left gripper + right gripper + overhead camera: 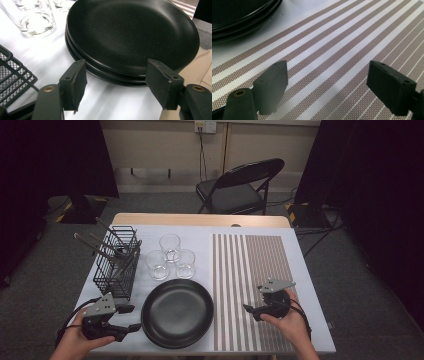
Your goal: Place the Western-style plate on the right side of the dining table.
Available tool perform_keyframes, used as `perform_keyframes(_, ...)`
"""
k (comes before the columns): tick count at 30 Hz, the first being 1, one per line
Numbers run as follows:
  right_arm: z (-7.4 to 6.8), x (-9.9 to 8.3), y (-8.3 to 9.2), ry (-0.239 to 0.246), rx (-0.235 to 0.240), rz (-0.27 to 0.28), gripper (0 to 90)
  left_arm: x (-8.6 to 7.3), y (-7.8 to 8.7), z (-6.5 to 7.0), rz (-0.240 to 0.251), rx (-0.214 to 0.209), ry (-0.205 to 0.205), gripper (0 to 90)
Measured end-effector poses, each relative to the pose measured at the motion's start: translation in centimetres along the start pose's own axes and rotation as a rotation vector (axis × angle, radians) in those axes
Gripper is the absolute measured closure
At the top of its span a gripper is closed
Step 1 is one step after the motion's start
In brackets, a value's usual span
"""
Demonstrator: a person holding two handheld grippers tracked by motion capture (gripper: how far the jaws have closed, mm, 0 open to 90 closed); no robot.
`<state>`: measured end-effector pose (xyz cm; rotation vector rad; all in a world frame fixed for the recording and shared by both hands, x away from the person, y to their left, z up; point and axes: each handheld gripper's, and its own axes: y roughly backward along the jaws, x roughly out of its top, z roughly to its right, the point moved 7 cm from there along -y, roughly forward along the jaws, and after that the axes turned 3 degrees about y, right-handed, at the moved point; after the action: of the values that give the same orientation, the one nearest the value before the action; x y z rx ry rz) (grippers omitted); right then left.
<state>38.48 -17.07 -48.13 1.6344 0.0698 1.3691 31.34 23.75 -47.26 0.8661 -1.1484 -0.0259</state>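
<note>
Nothing looks moved yet: the stacked plates (177, 312) sit low centre, the striped mat (252, 290) bare. Left tool (131, 318) gapes beside their rim, empty; right tool (248, 309) open, empty.

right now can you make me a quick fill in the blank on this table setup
1. The black plates lie in a ____ beside the left gripper.
2. Behind the plates stand ____ clear glasses.
3. The right gripper hovers over the ____ placemat.
4. The utensils stand in a black wire ____.

Missing words: stack; three; striped; basket
</note>
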Motion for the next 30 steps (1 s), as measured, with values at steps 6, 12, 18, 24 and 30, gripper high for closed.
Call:
perform_keyframes(6, -0.2, 0.3, -0.5, 0.009, 0.005, -0.006, 16.2, 0.0, -0.6, -0.5, -0.037, 0.006, -0.020, 39.0)
perform_keyframes(12, -0.4, 0.7, -0.7, 0.015, 0.011, 0.002, 16.4, 0.2, -1.1, -0.8, -0.040, 0.001, -0.014, 46.7)
perform_keyframes(18, -0.6, 1.1, -0.9, 0.017, 0.018, 0.011, 16.5, 0.3, -1.0, -0.9, -0.031, 0.005, -0.018, 50.7)
perform_keyframes(24, -0.8, 1.3, -1.0, 0.001, 0.032, 0.017, 16.9, 0.4, -1.2, -0.7, -0.014, -0.006, -0.040, 53.5)
perform_keyframes(30, -1.0, 1.5, -1.0, -0.014, 0.037, 0.017, 16.9, 0.3, -1.2, -0.4, -0.021, -0.023, -0.035, 54.4)
